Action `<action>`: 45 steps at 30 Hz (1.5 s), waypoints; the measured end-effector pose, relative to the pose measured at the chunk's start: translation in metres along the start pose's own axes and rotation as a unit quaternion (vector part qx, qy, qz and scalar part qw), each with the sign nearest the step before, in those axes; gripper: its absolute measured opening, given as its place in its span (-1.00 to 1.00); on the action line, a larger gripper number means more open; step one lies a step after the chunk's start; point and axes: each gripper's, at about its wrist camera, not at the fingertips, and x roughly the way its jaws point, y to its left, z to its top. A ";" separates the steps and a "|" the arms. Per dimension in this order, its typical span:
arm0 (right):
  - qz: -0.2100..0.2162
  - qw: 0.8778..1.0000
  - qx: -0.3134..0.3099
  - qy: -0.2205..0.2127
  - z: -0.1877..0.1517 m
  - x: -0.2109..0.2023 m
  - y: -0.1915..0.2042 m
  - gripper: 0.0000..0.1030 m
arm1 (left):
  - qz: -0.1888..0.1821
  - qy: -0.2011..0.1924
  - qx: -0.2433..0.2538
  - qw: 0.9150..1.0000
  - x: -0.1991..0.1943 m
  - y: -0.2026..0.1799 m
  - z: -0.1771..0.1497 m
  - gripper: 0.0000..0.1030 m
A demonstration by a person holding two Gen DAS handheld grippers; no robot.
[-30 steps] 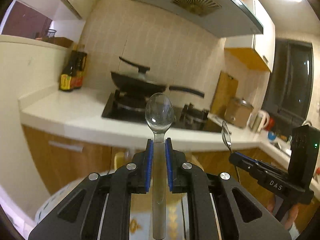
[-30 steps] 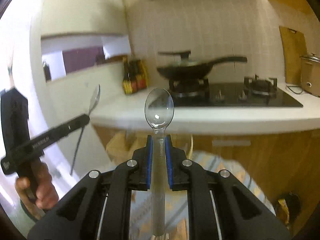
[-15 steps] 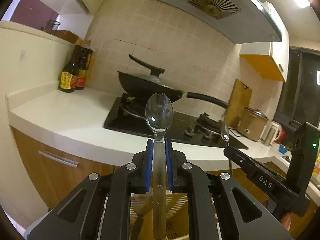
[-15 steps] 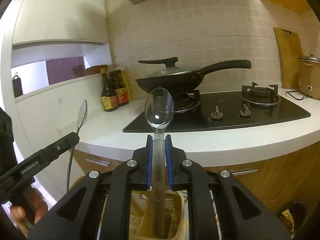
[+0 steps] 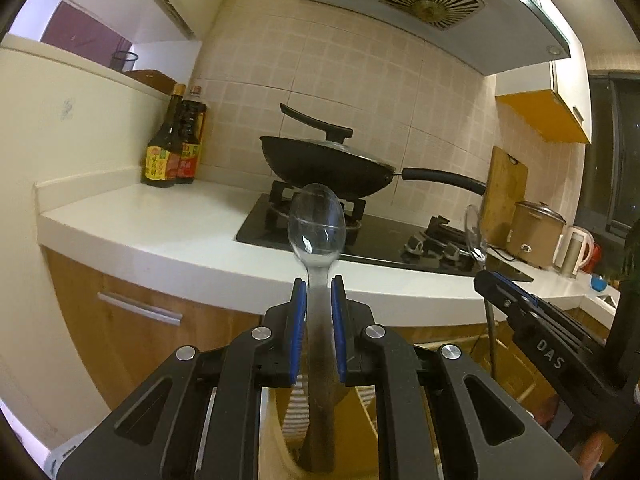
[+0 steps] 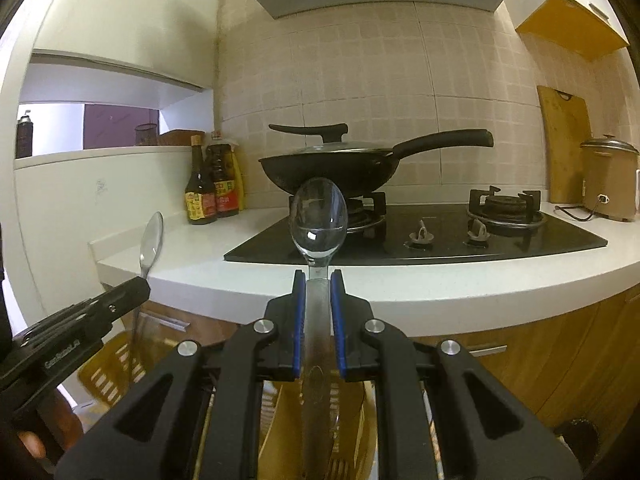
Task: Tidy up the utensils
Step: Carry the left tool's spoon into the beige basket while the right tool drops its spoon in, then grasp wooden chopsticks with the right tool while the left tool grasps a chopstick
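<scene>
My left gripper (image 5: pixel 318 292) is shut on a metal spoon (image 5: pixel 317 226), bowl up, handle hanging down between the blue pads. My right gripper (image 6: pixel 318 288) is shut on a second metal spoon (image 6: pixel 319 220), held the same way. Each gripper shows in the other's view: the right one (image 5: pixel 486 280) with its spoon (image 5: pixel 476 236), the left one (image 6: pixel 138 286) with its spoon (image 6: pixel 151 242). A yellow slotted utensil basket (image 6: pixel 108 368) sits below both grippers, largely hidden by them; it also shows in the left wrist view (image 5: pixel 360 420).
A white countertop (image 6: pixel 400 280) holds a black gas hob (image 6: pixel 420 236) with a lidded wok (image 6: pixel 332 172). Sauce bottles (image 6: pixel 212 188) stand at the left corner. A cutting board (image 6: pixel 564 148) and rice cooker (image 6: pixel 608 176) stand right. Wooden cabinet doors (image 5: pixel 132 320) are below.
Both grippers have risen with their spoons; the view has tilted up from the basket and cloth below toward the countertop and hob. Both grips are unchanged.
</scene>
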 end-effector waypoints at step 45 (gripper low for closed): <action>0.018 0.896 0.051 0.441 -0.131 -0.151 0.000 -0.36 | -0.026 0.399 0.063 0.914 -0.129 -0.008 -0.152 -0.17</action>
